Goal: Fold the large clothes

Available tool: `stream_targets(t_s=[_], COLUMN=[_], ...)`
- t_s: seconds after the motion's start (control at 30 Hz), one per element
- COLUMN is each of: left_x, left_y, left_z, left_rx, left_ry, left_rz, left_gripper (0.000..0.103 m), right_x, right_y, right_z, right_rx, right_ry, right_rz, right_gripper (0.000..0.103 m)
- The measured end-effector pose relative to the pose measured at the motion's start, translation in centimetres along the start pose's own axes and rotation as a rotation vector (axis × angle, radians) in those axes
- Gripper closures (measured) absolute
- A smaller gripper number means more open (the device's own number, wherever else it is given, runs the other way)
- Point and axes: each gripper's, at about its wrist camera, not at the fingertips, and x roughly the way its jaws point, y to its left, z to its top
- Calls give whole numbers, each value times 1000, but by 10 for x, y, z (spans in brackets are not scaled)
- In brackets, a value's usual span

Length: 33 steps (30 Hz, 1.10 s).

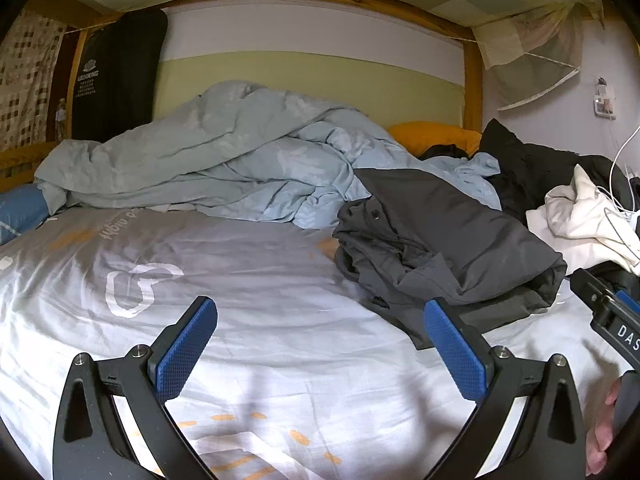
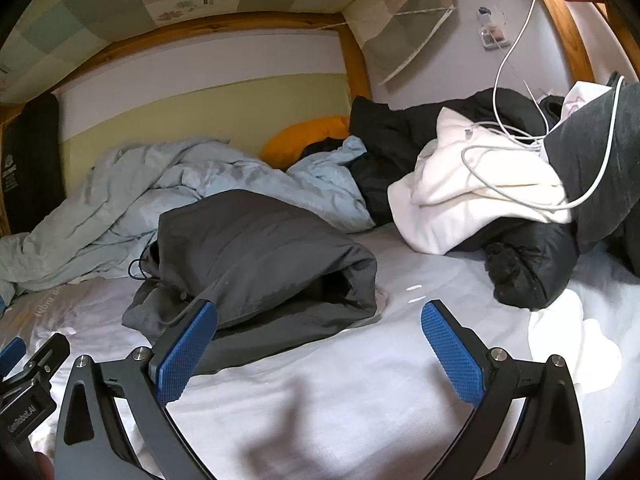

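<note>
Two handheld grippers, the left gripper (image 1: 320,344) and the right gripper (image 2: 318,344), hover over the bed's white printed sheet (image 1: 248,344), jaws spread wide and holding nothing. Just beyond them a dark grey jacket (image 2: 256,256) lies loosely bundled mid-bed. Behind it a pale blue duvet (image 1: 224,160) is heaped toward the head of the bed, beside white and black clothes (image 2: 480,184) draped with a white cable (image 2: 516,40).

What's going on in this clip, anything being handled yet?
A person holds a two-finger gripper in each hand over a bed. The left gripper and right gripper are both open and hold nothing. A dark grey jacket lies roughly folded on the sheet ahead of them. A white garment and black jacket sit piled to the right, unfolded.
</note>
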Motion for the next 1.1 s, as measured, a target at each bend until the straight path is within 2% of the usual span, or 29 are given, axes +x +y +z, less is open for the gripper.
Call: stream_targets(t_s=[0.67,0.83,1.1], left_x=[5,14,13], left_y=[3,5,5], left_z=[-1,-3,-4], left_rx=[1,-3,-1], left_ry=[33,75,72], left_rz=[11,28,28], left_gripper=[0,0,0], right_x=[9,11,12], right_y=[9,11,11], right_z=[-1,-1,-1], right_rx=[-55,-71,-78], right_ry=[36,37,41], right_rz=[-20,-23,-25], right_gripper=[0,0,0])
